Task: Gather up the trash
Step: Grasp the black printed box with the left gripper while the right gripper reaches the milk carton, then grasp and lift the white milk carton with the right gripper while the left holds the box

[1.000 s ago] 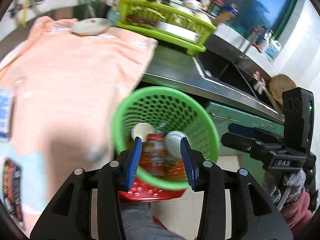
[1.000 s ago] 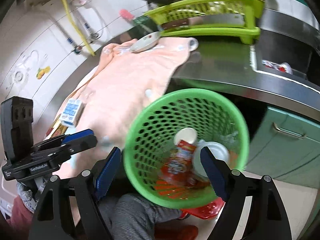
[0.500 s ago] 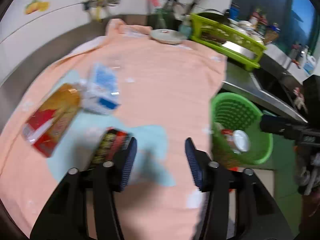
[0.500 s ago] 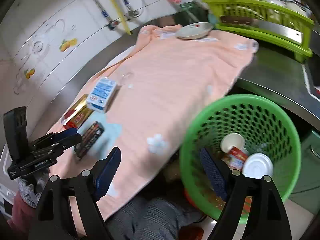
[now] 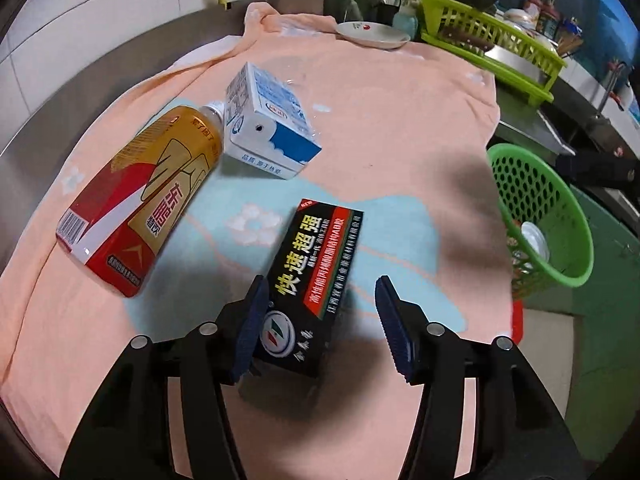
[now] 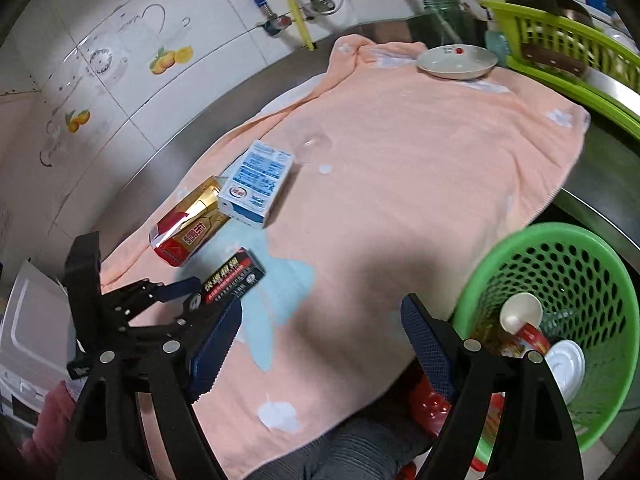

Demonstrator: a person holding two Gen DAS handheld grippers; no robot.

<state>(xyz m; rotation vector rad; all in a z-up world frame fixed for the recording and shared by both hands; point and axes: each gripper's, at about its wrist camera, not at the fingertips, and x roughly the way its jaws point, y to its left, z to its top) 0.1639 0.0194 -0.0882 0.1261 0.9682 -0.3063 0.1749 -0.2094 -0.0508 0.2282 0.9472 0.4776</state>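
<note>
Left wrist view shows the left gripper (image 5: 320,320) straddling the near end of the black box (image 5: 312,276) lying on the peach towel (image 5: 400,128); its jaws have just been widening and stand apart, not yet pressing. At ten o'clock lie the bottle (image 5: 136,208) and the milk carton (image 5: 268,120). The right gripper (image 6: 320,344) hangs apart and empty, the green basket (image 6: 600,264) at its three o'clock. Next, I'd say: close on the box, carry it to the basket.
</note>
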